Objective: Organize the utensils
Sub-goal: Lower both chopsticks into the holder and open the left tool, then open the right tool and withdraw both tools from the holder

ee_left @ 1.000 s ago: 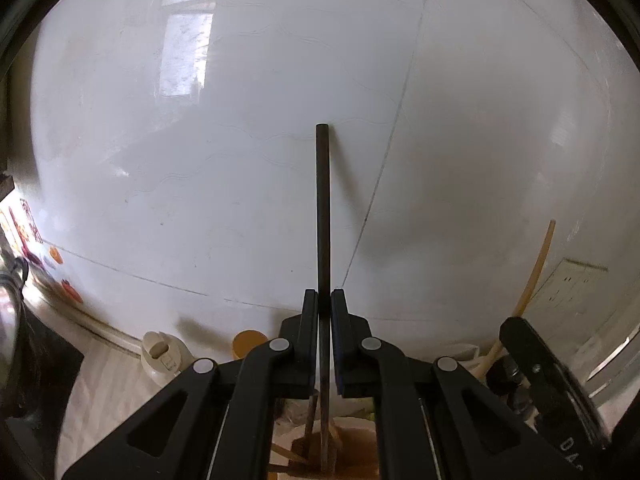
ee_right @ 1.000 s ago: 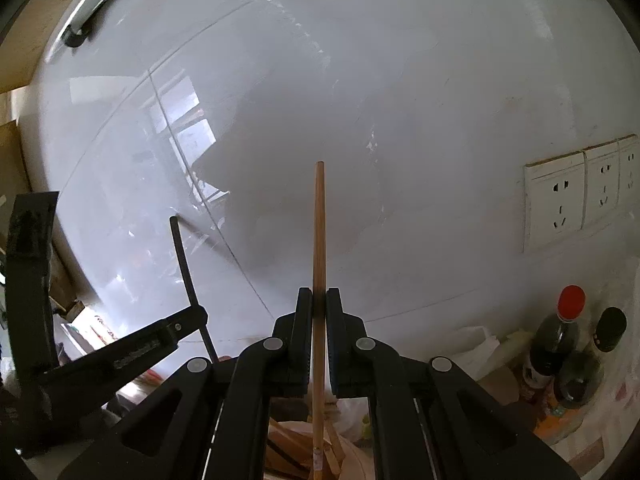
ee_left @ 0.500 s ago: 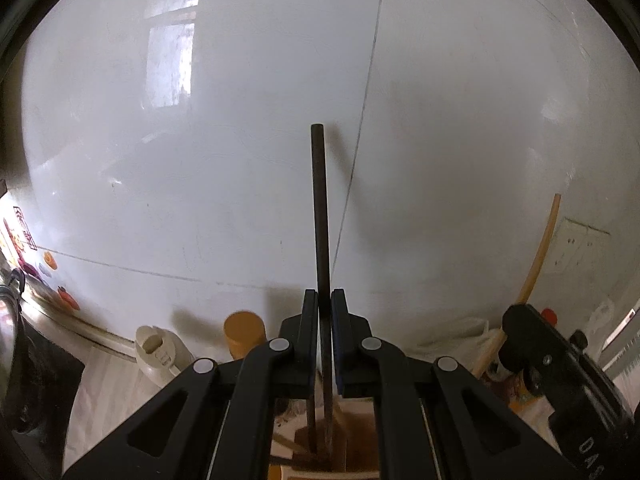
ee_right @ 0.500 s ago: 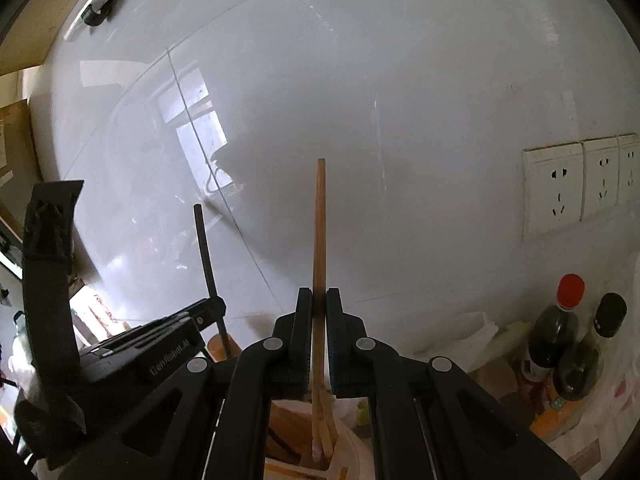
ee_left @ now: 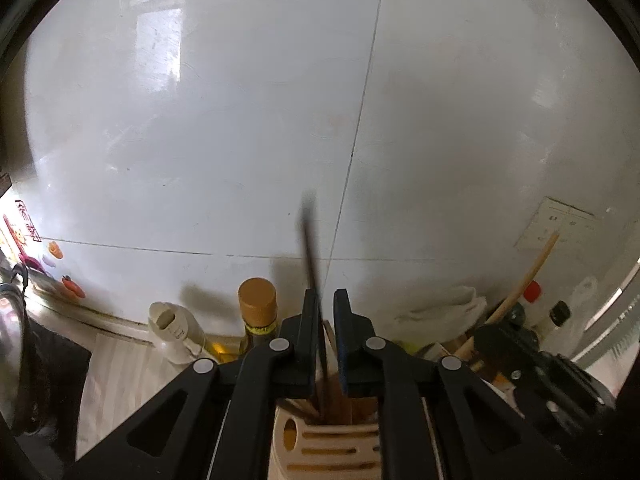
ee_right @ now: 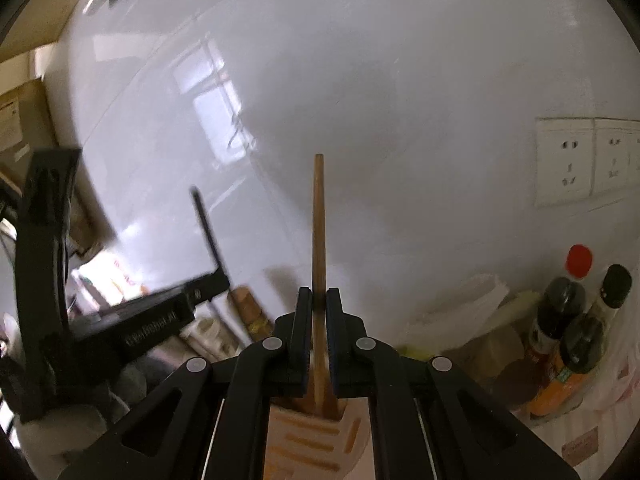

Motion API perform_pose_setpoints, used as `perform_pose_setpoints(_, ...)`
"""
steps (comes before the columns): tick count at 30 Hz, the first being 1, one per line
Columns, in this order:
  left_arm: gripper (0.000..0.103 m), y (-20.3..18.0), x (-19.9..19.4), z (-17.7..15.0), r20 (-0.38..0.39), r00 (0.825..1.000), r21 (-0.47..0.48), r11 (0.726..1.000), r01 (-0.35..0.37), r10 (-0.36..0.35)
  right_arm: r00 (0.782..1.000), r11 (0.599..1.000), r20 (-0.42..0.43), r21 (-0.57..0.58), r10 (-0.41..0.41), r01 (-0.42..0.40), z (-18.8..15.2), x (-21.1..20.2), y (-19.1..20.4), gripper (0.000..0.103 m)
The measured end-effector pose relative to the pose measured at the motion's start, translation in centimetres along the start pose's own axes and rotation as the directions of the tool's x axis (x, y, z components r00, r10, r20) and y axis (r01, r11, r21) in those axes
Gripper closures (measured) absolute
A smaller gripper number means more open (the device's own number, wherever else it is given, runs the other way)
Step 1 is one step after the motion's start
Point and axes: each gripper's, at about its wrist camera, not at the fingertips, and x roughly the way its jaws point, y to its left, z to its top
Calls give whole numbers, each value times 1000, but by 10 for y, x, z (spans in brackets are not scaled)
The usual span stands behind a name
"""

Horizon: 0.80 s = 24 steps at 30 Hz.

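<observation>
The slotted wooden utensil holder (ee_left: 332,446) holds several wooden sticks, and above it the left claw (ee_left: 327,308) is opening around the dark chopstick (ee_left: 310,248) while the right claw (ee_right: 319,306) pinches the wooden chopstick (ee_right: 318,220).

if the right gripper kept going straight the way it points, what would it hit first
Most likely the wooden utensil block just below and ahead of the right gripper, which is shut on a wooden chopstick whose lower end sits in the block's opening. Depth is uncertain; beyond stands the white tiled wall.
</observation>
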Motion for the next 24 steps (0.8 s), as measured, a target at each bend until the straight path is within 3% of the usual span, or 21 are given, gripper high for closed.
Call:
perform_pose_setpoints(1,90,2,-6,1,-6,1000,-6,1000,2,-2,1000,1000,-27,-8,14,-14,0,-1,1,95)
perform_pose_setpoints(3,63,4,-15,0,-8,1000,-10,1000,-12,12,999,1000,-43,-16,7,-7,0,-5,5,93)
perform_pose_setpoints(4,31,6,-19,0,-6,1000,-17,1000,-18,18,999,1000,-53,-14,13,-14,1,-9,5,86)
perform_pose_setpoints(5,12,9,-27,0,1,1000,-26,999,-27,27,998,1000,-56,-12,17,-18,1,-13,6,73)
perform_pose_setpoints(6,9,11,-33,-2,8,999,-28,999,-35,35,998,1000,-59,-13,24,-24,2,-17,7,67)
perform_pose_setpoints(8,8,16,-42,-8,10,998,-23,997,-69,70,998,999,-59,-16,27,-28,3,-26,9,43)
perform_pose_setpoints(10,0,20,-52,-13,3,995,-25,994,-102,102,998,999,-59,-22,32,-34,3,-35,12,41)
perform_pose_setpoints(12,0,26,-60,-20,5,991,-31,991,-133,133,998,999,-55,-28,18,-20,4,-47,20,34)
perform_pose_setpoints(14,0,31,-69,-28,-2,985,-39,985,-170,170,999,1000,-46,-29,-10,9,3,-60,23,17)
perform_pose_setpoints(16,0,34,-77,-36,-8,980,-37,980,-197,197,997,997,-44,-41,-69,67,2,-69,26,7)
perform_pose_setpoints(20,0,37,-88,-53,-18,971,-18,971,-239,239,965,966,-84,-94,-248,240,-12,-77,31,0)
perform_pose_setpoints(24,0,35,-89,-70,-65,968,0,970,-244,243,950,957,-120,-79,-286,278,-26,-80,29,0)
